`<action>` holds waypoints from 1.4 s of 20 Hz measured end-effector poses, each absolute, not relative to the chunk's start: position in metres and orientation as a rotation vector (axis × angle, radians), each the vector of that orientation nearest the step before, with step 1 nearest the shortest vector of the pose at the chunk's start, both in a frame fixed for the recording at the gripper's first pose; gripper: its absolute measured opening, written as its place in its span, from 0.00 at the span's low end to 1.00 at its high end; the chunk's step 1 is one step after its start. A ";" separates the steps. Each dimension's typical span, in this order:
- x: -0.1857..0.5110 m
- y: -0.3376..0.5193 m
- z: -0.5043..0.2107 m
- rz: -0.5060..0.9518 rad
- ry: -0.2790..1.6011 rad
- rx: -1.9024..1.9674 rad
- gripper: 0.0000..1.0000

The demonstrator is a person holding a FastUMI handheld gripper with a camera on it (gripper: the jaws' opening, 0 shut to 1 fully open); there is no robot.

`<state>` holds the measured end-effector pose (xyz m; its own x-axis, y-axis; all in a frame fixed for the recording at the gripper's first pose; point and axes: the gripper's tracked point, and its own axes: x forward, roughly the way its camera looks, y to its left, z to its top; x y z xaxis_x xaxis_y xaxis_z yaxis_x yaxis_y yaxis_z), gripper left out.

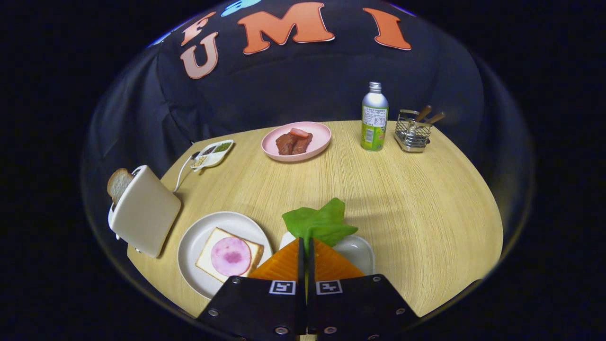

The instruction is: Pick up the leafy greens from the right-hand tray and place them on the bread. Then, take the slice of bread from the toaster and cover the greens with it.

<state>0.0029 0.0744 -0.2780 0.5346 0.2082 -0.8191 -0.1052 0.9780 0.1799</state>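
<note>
While the gripper (305,244) is pinched tight on the stem end of the greens (319,222), fingers nearly touching with only the leaf between them, the step in hand looks like the carry across to the bread (229,255). The leaf stands up just ahead of the fingertips, over the near edge of the tray (357,248) it came from (whether it has cleared the tray fully is hard to tell from this angle).

The bread lies on the white plate (194,246) to the left of the fingers, with a round pink slice of ham (230,256) on top. To do this well, I would keep the squeeze firm, since the hold is on a thin edge and a floppy leaf may slip. Lift enough to pass the plate rim, move left, and centre the leaf over the ham before letting go low, so it settles flat and does not hang off the crust.

Beyond the plate stands the toaster (144,210), close by, with the second slice (118,183) poking out of its top; the leftward swing should stay short of it. That slice is for the later step.
</note>
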 end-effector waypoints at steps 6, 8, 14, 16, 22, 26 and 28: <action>-0.005 0.125 -0.256 0.329 0.958 0.097 0.02; -0.009 0.141 -0.255 0.371 0.962 0.090 0.02; -0.023 0.182 -0.253 0.479 0.982 0.105 0.02; -0.026 0.192 -0.254 0.505 0.986 0.109 0.02; -0.036 0.211 -0.269 0.551 1.029 0.118 0.02; -0.040 0.216 -0.287 0.560 1.076 0.136 0.03; -0.039 0.212 -0.297 0.542 1.093 0.133 0.03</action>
<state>-0.0385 0.2115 -0.2972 0.3450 0.4798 -0.8067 -0.3515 0.8630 0.3630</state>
